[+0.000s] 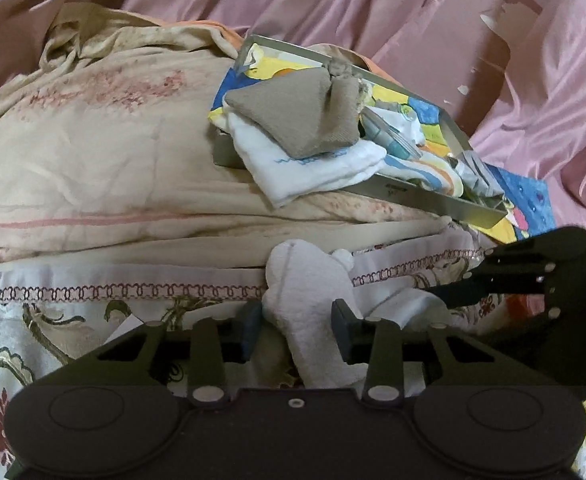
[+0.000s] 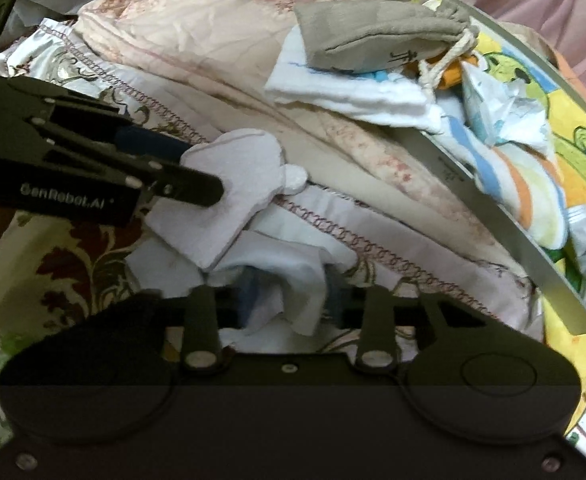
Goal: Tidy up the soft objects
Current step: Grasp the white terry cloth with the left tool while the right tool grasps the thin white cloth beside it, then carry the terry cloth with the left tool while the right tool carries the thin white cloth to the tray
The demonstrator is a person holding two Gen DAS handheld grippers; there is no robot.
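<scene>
A fuzzy white soft toy piece [image 1: 305, 280] [image 2: 249, 168] stands up between the pads of my left gripper [image 1: 297, 320] [image 2: 197, 168], which is shut on it low over the bed. Just to its right lies a thin white cloth [image 1: 409, 308] [image 2: 293, 268]; my right gripper [image 2: 291, 296] [image 1: 453, 292] is shut on a fold of it. Behind them a metal tray [image 1: 433, 196] [image 2: 513, 240] with a cartoon lining rests tilted on the bedding. It holds a tan drawstring pouch [image 1: 297, 116] [image 2: 373, 36] lying on a folded white cloth [image 1: 313, 172] [image 2: 353, 92].
Rumpled beige bedding [image 1: 93, 140] fills the left and middle. A patterned bedspread with a stitched border [image 1: 33, 340] lies under the grippers. Pink curtains [image 1: 333, 0] hang behind. Crumpled wrappers [image 2: 505, 108] crowd the tray's right half.
</scene>
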